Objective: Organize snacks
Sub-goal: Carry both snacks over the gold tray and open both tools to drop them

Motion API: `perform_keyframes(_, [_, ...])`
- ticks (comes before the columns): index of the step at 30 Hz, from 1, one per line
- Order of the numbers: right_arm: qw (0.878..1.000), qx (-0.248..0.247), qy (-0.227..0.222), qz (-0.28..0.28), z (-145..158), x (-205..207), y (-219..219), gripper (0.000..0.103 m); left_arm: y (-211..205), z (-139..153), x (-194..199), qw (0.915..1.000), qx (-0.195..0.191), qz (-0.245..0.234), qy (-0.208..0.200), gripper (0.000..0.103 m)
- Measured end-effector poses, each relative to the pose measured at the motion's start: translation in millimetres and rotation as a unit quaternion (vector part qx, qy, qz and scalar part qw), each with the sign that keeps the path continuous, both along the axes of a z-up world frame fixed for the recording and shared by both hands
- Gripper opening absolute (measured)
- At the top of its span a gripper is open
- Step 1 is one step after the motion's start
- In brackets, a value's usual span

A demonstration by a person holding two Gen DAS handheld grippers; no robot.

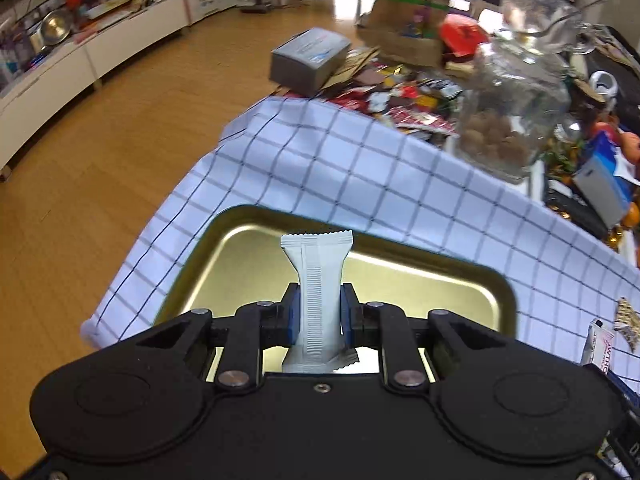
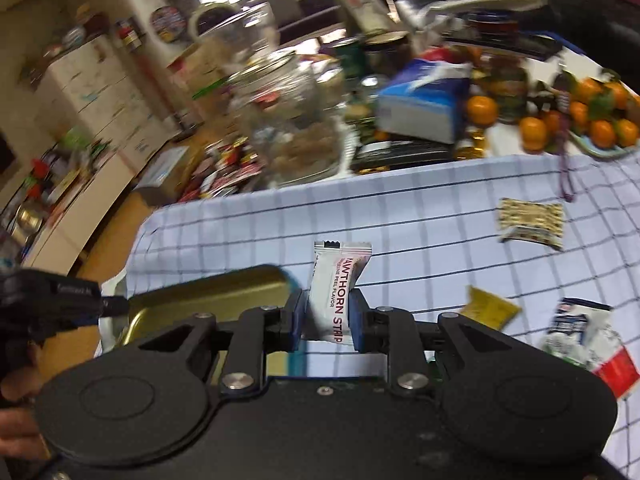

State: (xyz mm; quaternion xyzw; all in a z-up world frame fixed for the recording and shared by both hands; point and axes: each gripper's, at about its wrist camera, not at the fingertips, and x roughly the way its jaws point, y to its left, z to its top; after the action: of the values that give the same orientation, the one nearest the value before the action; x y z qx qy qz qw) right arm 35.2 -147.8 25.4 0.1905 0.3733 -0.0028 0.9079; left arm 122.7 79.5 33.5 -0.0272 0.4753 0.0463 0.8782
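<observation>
My left gripper [image 1: 320, 314] is shut on a plain white snack bar wrapper [image 1: 318, 276] and holds it upright over the gold metal tray [image 1: 472, 280]. My right gripper [image 2: 329, 314] is shut on a white hawthorn strip packet [image 2: 336, 288] above the checked cloth, just right of the tray [image 2: 224, 292]. That packet also shows at the right edge of the left wrist view [image 1: 598, 344]. The left gripper's body shows at the left edge of the right wrist view [image 2: 48, 304].
On the blue checked cloth [image 2: 440, 216] lie a patterned snack packet [image 2: 530, 220], a yellow packet [image 2: 490, 312] and a blue-white-red packet [image 2: 584, 340]. Behind stand a glass jar [image 1: 508, 108], a tissue box [image 2: 424, 108], oranges [image 2: 592, 116] and a pile of small wrappers [image 1: 400, 96].
</observation>
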Motion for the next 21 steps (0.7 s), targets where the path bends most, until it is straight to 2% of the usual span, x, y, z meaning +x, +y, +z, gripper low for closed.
perform_keyframes(10, [0.990, -0.039, -0.024, 0.132, -11.6, -10.4, 54.7, 0.025, 24.4, -25.2, -4.6, 0.9990, 0.022, 0.015, 0.036, 0.027])
perform_keyframes(17, [0.985, -0.041, -0.030, 0.163, -19.6, -16.4, 67.5, 0.026, 17.7, -27.8, -7.3, 0.9990, 0.030, -0.001, 0.032, 0.028])
perform_keyframes(20, [0.985, -0.038, -0.036, 0.166, -18.1, -17.4, 69.0, 0.029, 13.9, -26.0, -9.9, 0.9990, 0.038, -0.005, 0.021, 0.028])
perform_keyframes(21, [0.985, -0.033, -0.037, 0.168, -17.1, -17.7, 68.9, 0.033, 13.1, -25.1, -11.0, 0.9990, 0.040, -0.006, 0.017, 0.029])
